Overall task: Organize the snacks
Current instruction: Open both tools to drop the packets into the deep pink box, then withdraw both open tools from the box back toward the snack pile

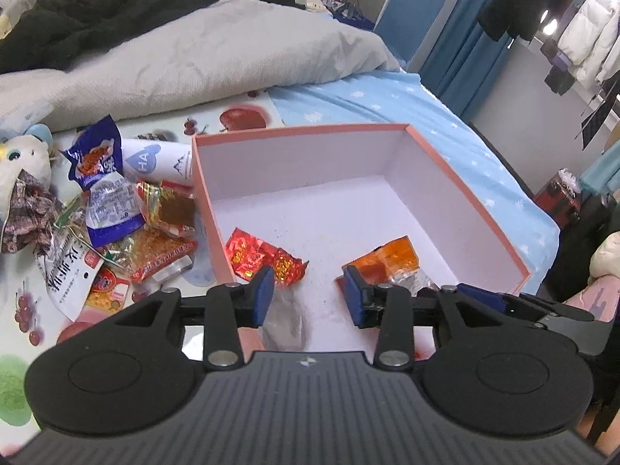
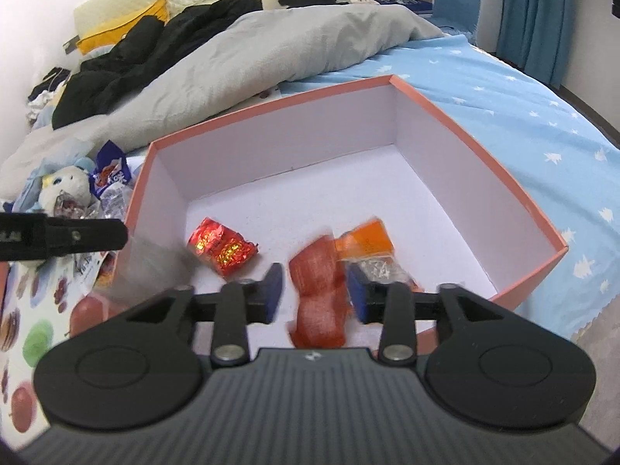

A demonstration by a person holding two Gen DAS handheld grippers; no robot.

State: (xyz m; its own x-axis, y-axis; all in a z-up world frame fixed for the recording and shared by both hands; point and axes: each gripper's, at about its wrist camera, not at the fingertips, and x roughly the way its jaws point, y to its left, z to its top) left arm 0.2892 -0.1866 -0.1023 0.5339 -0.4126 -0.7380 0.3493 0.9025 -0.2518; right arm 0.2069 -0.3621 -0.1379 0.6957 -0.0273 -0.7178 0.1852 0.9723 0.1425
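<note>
A pink open box [image 1: 465,193] [image 2: 484,162] with a white inside lies on the bed. In it are a red foil snack [image 1: 263,257] [image 2: 221,248] and an orange packet [image 1: 387,259] [image 2: 366,238]. My left gripper [image 1: 310,296] hangs over the box's near left corner with its jaws apart. A blurred clear packet [image 1: 286,321] is below the gap, free of both pads. My right gripper [image 2: 314,294] stands over the near side of the box, jaws apart. A blurred red-orange mesh packet [image 2: 317,290] is between them, clear of the left pad.
A heap of loose snack packets [image 1: 116,224] and a white tube [image 1: 162,161] lie left of the box on a fruit-print cloth [image 1: 23,310]. A plush toy [image 1: 23,170] sits beside them. A grey duvet [image 1: 193,62] and black clothes [image 1: 97,11] lie behind.
</note>
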